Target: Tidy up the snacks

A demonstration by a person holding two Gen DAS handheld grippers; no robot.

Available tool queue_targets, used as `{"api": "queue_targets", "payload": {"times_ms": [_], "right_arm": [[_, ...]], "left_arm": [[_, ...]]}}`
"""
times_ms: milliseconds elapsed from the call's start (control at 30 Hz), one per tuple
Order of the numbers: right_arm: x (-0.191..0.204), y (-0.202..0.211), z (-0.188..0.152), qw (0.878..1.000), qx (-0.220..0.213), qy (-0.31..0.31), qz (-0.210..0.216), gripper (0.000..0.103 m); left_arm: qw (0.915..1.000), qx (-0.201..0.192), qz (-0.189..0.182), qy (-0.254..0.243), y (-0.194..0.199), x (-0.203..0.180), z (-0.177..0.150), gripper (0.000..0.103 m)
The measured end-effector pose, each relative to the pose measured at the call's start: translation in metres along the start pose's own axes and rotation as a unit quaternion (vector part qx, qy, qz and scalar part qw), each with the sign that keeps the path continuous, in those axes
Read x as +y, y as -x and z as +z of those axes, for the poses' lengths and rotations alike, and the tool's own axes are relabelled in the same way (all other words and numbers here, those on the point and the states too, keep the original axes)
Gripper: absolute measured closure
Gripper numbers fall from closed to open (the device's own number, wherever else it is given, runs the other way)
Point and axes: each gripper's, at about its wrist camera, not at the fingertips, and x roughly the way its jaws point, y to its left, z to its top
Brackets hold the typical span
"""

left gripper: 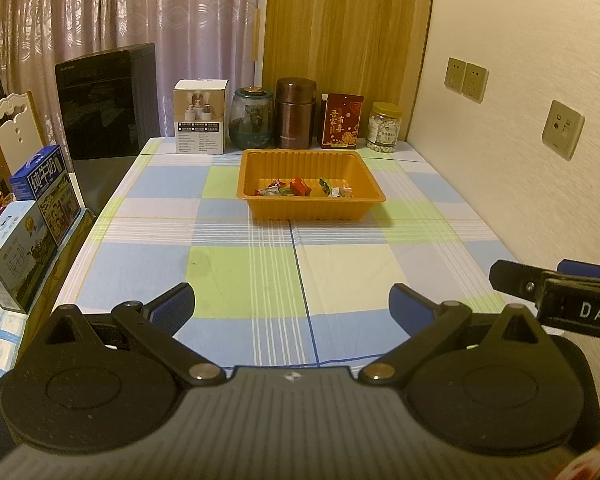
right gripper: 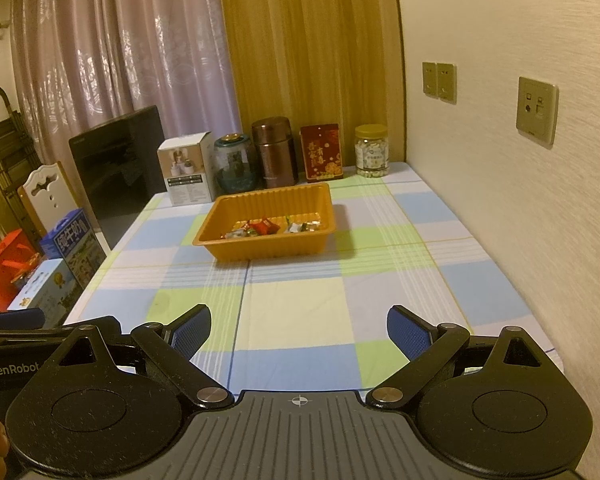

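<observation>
Left wrist view: the left tongs [left gripper: 292,308] hang wide apart over the near end of the tabletop [left gripper: 340,272], with nothing between their blue pads. The tabletop is covered by a checked cloth in blue, green and white. Farther back, about midway across it, sits an orange tray [left gripper: 260,172], and a few wrapped snacks [left gripper: 302,188] lie loose along its front inside. Behind the tray, against the wooden panel, stands a row: a white box [left gripper: 200,120], a dark glass jar [left gripper: 252,118], a brown canister [left gripper: 295,114], a red box [left gripper: 340,122] and a clear jar with a yellow lid [left gripper: 385,128]. Blue milk cartons [left gripper: 44,188] stand off the left edge of the tabletop. At the right margin of this view part of the other tool shows.

In the right wrist view, the right tongs [right gripper: 299,334] are likewise spread wide and hold nothing, above the near part of the cloth, well apart from the tray.
</observation>
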Motion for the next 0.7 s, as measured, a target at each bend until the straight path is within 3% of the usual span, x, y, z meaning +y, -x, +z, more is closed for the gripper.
{"api": "queue_targets", "payload": {"times_ms": [700], "right_arm": [[-0.0011,-0.0005,0.0012,1.000,0.000,-0.001,0.000,0.009]], "left_arm": [[1.0000,-0.003,-0.004,-0.003,-0.0019,0.0006,-0.0002,0.000]]}}
